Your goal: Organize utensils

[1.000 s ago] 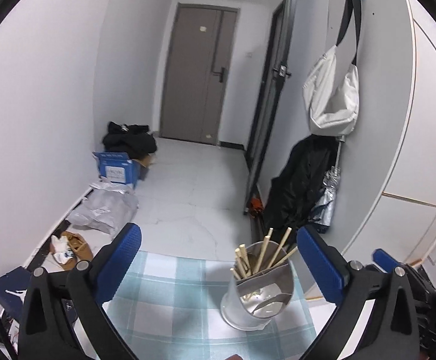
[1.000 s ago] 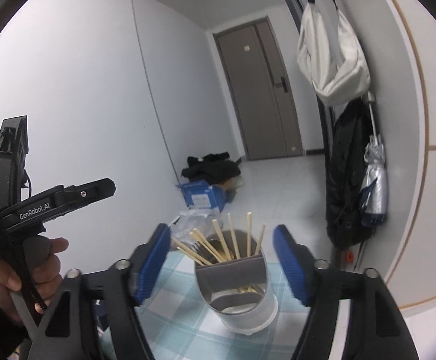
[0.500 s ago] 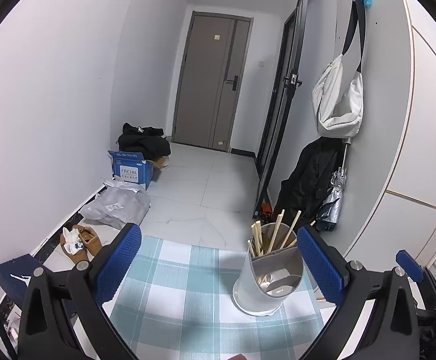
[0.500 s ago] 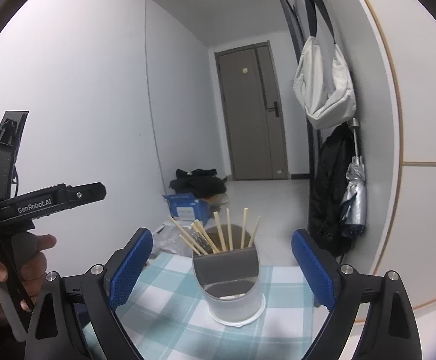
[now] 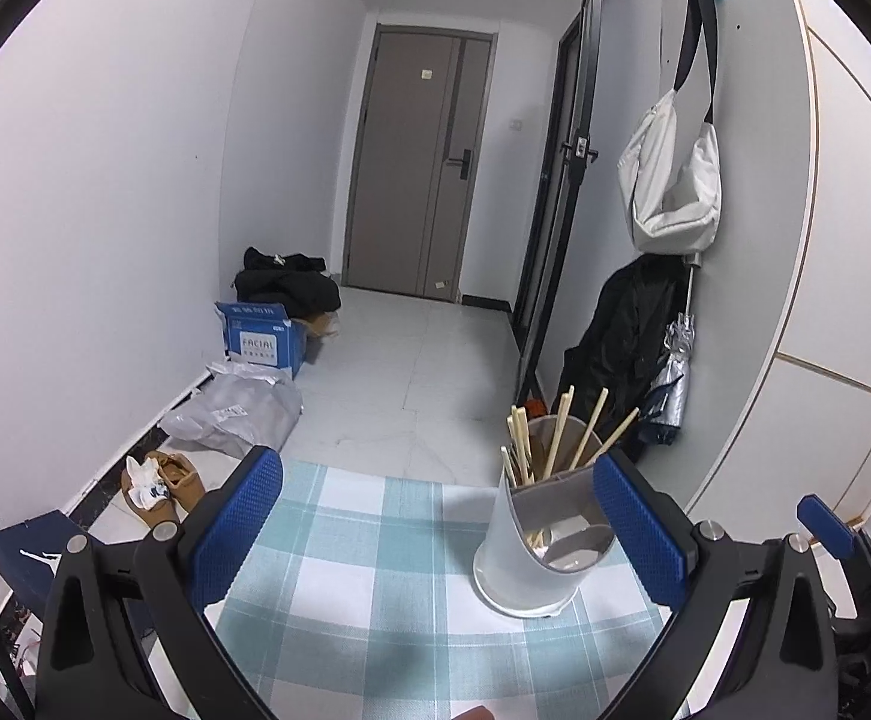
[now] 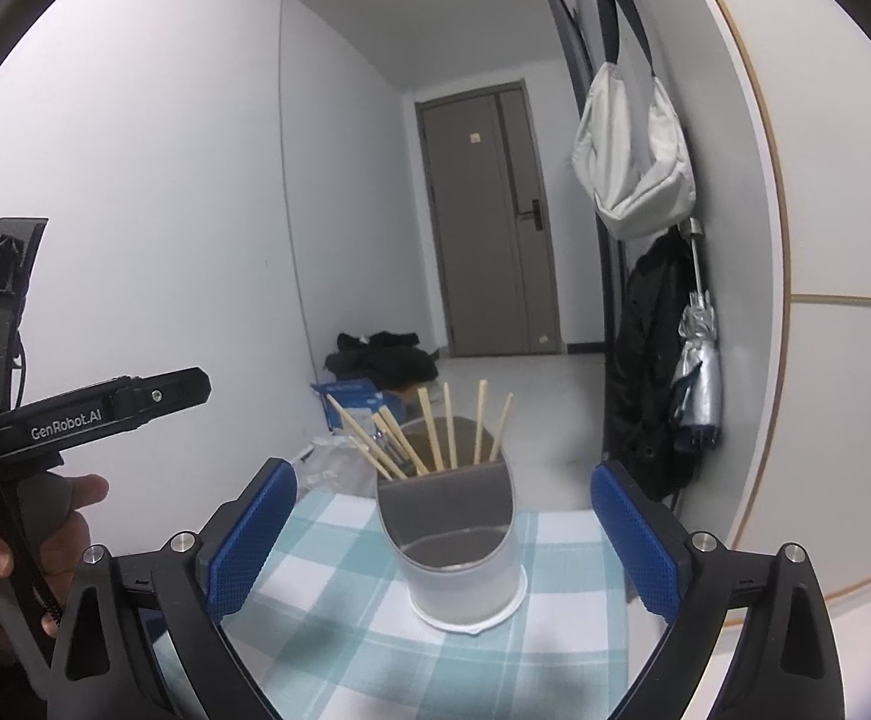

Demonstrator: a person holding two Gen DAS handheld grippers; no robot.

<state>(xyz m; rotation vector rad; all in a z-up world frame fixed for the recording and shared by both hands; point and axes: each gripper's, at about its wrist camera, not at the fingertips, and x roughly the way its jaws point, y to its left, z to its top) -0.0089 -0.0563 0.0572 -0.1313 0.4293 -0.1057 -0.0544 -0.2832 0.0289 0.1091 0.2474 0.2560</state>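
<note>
Where the right gripper [image 6: 444, 534] stood nearest the lens, its jaws had just been opening and were spread wide, blue dimpled pads [image 6: 252, 534] clear of the utensil holder [image 6: 456, 546] between them at 12 o'clock. The left gripper [image 5: 438, 531], lettered "GenRobot.AI", was likewise wide open and empty, held by a hand [image 6: 21, 540] at 9 o'clock. A smooth grey cylinder with a slanted rim, the holder rested on a teal-checked woven tablecloth [image 5: 339, 570] and contained pale wooden chopsticks [image 6: 435, 429]. Beyond, a blue carton [image 5: 261, 339] read "FACIAL".
</note>
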